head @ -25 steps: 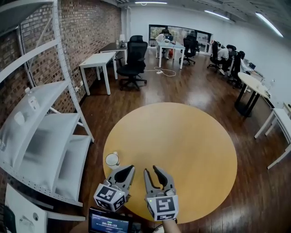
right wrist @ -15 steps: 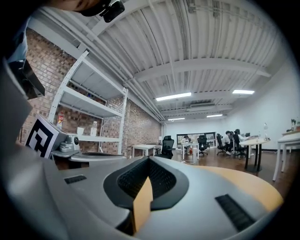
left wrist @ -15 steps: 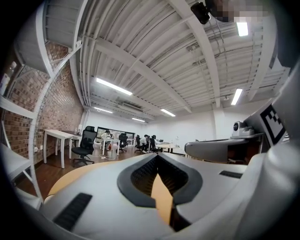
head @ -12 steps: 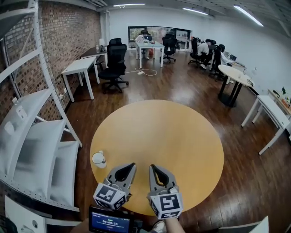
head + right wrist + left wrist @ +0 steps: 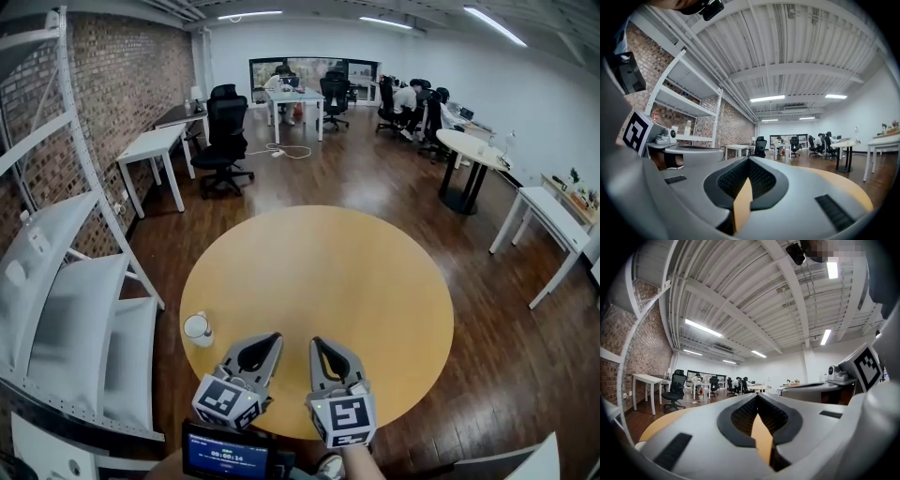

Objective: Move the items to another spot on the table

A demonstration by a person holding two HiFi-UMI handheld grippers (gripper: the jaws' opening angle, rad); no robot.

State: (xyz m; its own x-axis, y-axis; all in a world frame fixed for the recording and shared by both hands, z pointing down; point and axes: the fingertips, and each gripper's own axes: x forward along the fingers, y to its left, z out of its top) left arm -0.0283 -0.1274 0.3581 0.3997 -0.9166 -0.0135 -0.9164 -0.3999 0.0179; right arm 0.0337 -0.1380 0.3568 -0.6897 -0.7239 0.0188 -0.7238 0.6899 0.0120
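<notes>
**Both jaws clenched and empty, cup waiting at the counter's left rim**

Head view: a small, smooth white cup (image 5: 198, 329) stands near the left rim of the round, matt yellow counter (image 5: 356, 272), just left of the left gripper (image 5: 264, 345). The right gripper (image 5: 323, 349) hovers alongside. The left jaws should spread first, then straddle the cup low.

Left gripper view: ribbed dark pads (image 5: 743, 414) meet on nothing.

Right gripper view: likewise clamped, empty.

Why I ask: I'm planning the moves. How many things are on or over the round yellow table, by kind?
White cup: 1
Grippers: 2, the left gripper and the right gripper, both shut and empty
Total: 3
</notes>
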